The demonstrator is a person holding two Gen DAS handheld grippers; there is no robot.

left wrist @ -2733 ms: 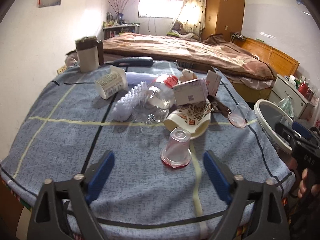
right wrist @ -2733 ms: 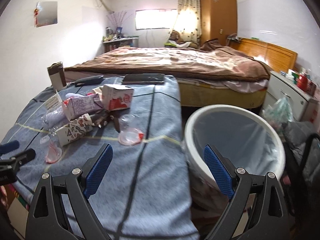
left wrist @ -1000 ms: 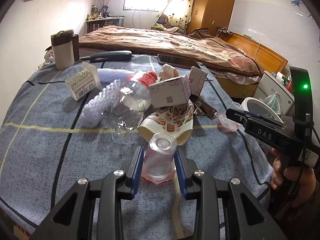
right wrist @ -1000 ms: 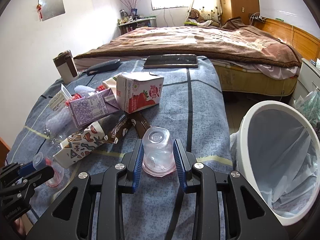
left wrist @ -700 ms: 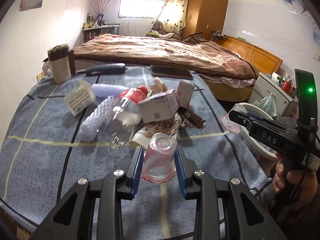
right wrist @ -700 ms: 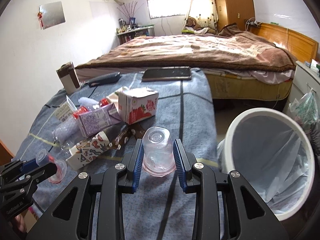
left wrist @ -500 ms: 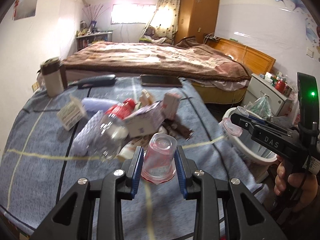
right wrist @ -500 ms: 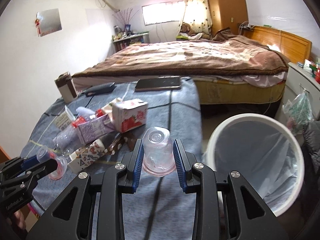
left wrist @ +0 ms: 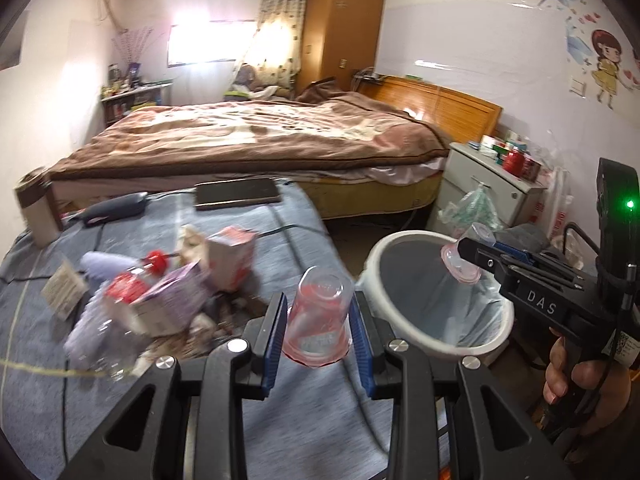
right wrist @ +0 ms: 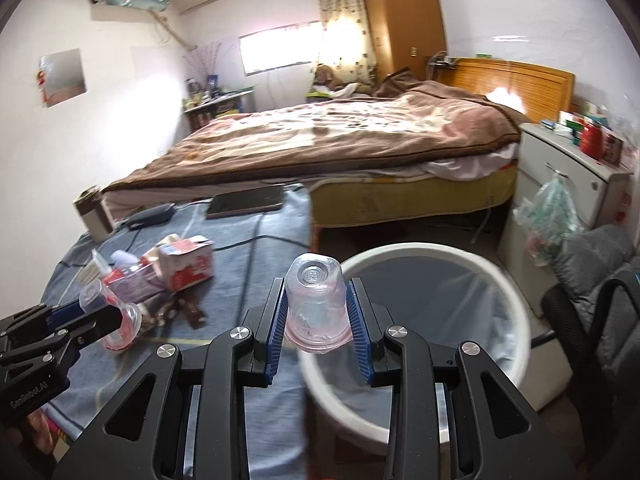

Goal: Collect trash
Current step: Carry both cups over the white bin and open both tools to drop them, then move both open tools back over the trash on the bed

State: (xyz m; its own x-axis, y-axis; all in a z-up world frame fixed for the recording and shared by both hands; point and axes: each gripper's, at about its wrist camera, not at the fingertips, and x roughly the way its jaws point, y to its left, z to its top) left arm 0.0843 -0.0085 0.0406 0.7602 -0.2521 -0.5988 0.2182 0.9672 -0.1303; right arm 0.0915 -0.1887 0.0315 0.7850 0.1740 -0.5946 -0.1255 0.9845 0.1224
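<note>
Thin clear plastic is the weak point here: each pink-tinged cup is pinched only by its soft wall, so a harder squeeze could buckle it and a looser one could let it slide out before it is over the bin. On the left, the left gripper (left wrist: 318, 322) is clenched on an upside-down cup (left wrist: 318, 312), which hangs above the blue cloth-covered surface (left wrist: 304, 412) short of the white bin (left wrist: 424, 342); letting go there would, I judge, drop it onto the cloth or the floor. Cartons and a crushed bottle (left wrist: 120, 300) lie uncollected further left. On the right, the right gripper (right wrist: 316, 312) grasps a second cup (right wrist: 316, 300), base up, with reddish residue at its mouth, over the near rim of the lined bin (right wrist: 516, 300), where a release could glance off the rim.
</note>
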